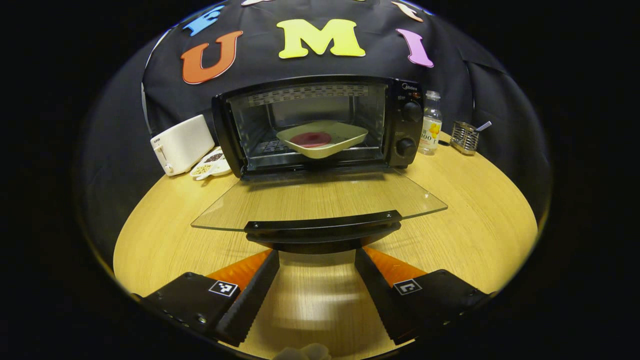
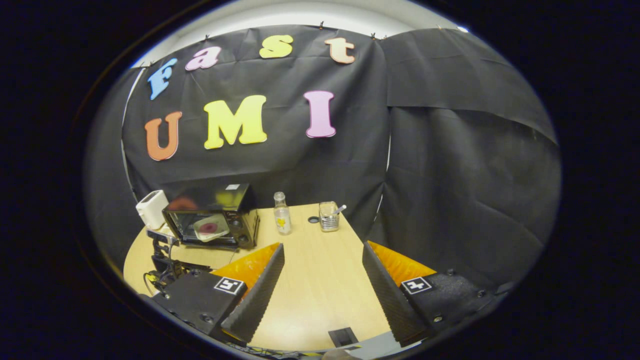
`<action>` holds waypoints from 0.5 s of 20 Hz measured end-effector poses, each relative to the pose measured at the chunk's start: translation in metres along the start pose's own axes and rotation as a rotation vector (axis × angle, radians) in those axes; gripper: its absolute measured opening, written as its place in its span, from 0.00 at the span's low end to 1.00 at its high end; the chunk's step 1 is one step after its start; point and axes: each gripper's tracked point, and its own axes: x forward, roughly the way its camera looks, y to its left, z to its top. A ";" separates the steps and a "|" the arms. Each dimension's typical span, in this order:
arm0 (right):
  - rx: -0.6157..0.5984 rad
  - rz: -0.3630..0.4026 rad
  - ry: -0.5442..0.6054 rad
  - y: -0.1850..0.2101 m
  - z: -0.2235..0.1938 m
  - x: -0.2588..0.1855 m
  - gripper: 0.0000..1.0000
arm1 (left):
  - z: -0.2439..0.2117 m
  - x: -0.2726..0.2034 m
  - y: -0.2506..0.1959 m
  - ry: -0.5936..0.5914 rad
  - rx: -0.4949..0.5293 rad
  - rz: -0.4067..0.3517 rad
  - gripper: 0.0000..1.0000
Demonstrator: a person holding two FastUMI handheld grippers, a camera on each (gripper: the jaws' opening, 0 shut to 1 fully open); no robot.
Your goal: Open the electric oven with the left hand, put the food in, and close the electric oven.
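Note:
The black electric oven (image 1: 320, 125) stands at the back of the round wooden table (image 1: 480, 225) with its glass door (image 1: 320, 200) folded down flat. Inside on the rack sits a pale plate (image 1: 322, 139) carrying a round dark-red piece of food (image 1: 311, 139). My left gripper (image 1: 317, 255) is open, its fingertips just below the door's black handle (image 1: 322, 227), one at each side. In the right gripper view the oven (image 2: 212, 215) is far off at the left with the left gripper (image 2: 161, 256) in front of it. My right gripper (image 2: 323, 246) hangs open and holds nothing above the table.
A white toaster (image 1: 182, 144) and a small dish of seeds (image 1: 210, 164) stand left of the oven. To its right are a clear bottle (image 1: 430, 129) and a metal mesh holder (image 1: 465, 136). Black cloth walls close in the table's back and right.

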 end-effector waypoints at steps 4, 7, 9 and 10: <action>0.013 0.006 0.017 0.002 -0.011 0.004 0.99 | 0.023 -0.007 0.003 -0.030 -0.022 -0.007 0.97; 0.026 0.008 0.023 0.003 -0.015 0.005 0.99 | 0.047 -0.009 0.007 -0.065 -0.024 -0.005 0.97; 0.036 0.006 0.024 0.002 -0.017 0.005 1.00 | 0.064 -0.010 0.008 -0.089 -0.029 -0.008 0.97; 0.042 0.004 0.024 0.002 -0.018 0.005 0.99 | 0.072 -0.010 0.010 -0.101 -0.030 -0.010 0.96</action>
